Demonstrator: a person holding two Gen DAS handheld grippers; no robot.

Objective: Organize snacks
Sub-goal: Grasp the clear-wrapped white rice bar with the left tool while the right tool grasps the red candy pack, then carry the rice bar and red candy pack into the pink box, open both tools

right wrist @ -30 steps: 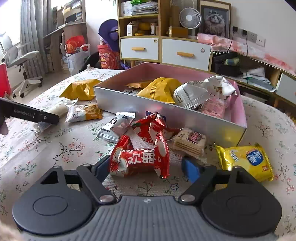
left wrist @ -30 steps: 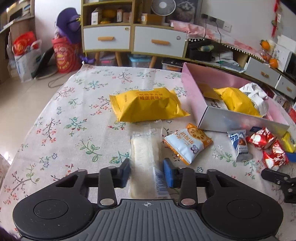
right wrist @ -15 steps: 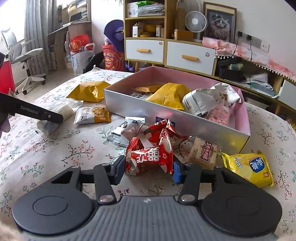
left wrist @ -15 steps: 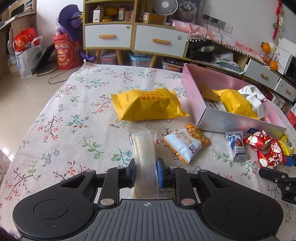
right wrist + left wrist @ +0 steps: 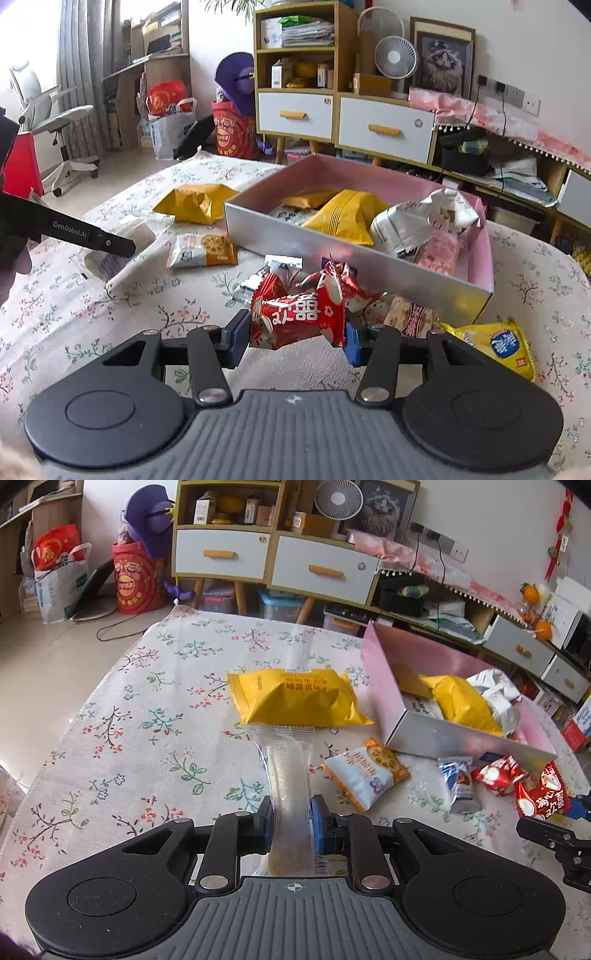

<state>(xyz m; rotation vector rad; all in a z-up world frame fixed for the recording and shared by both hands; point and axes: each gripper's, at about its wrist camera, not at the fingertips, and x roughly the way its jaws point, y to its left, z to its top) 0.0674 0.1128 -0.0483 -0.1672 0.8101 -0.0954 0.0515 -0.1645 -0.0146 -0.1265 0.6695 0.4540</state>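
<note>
My left gripper (image 5: 292,821) is shut on a long clear-wrapped pale snack bar (image 5: 288,775) and holds it lifted over the floral tablecloth. My right gripper (image 5: 293,338) is shut on a red candy packet (image 5: 299,317), raised a little above the table. A pink-lined silver box (image 5: 354,254) stands ahead of the right gripper and holds yellow and white snack bags; it also shows in the left wrist view (image 5: 436,734). A large yellow snack bag (image 5: 295,698) lies beyond the left gripper.
Loose on the cloth: a white-orange cracker packet (image 5: 365,771), a blue-white packet (image 5: 460,782), another red packet (image 5: 496,775), a yellow packet (image 5: 496,345) and a biscuit pack (image 5: 410,314) by the box's near wall. The table edge runs along the left (image 5: 55,746).
Both grippers closed on their snacks: the left on the clear-wrapped bar, the right on the red packet. Both snacks have been lifted slightly off the cloth.
</note>
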